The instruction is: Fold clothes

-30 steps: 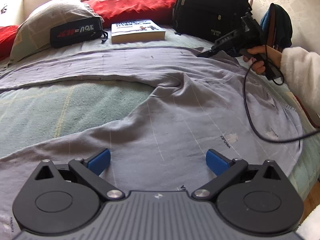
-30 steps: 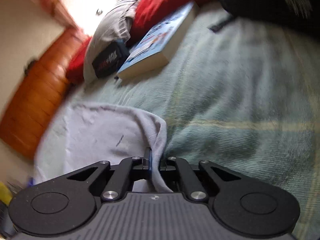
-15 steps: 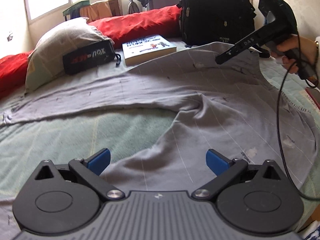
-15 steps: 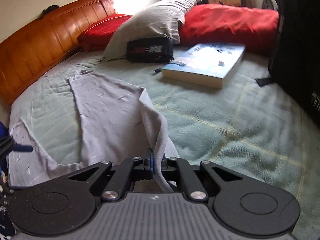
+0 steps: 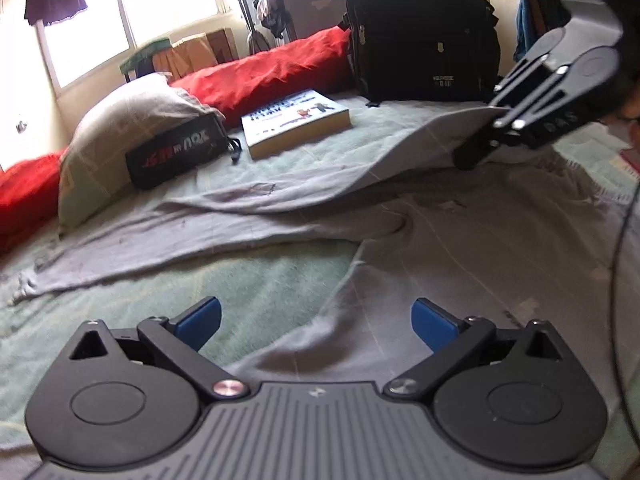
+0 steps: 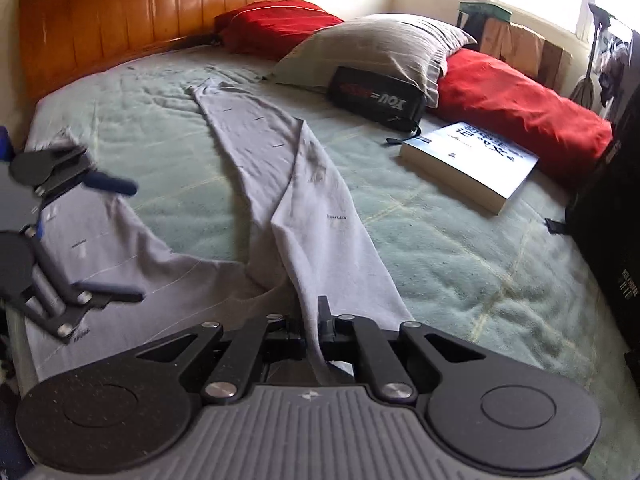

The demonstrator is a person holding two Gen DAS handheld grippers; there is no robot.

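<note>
The right tool point(image 6: 314, 334), clamped on the grey trousers point(image 6: 316, 216), has lifted their edge off the bed point(image 6: 460, 248), starting a fold near the book point(image 6: 472, 162); the left tool point(image 5: 316, 320) stays open.

1. Daylight pours through the window point(image 5: 168, 4), blown out to white glare.
2. Fisheye bending curves the headboard point(image 6: 152, 12) and frame edges.
3. Slight motion blur softens both views.

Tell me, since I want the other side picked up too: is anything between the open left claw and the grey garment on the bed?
Nothing visible. The left claw hangs open directly over the grey garment, with only bare cloth and green blanket ahead. The book and black pouch lie farther back, clear of it.
</note>
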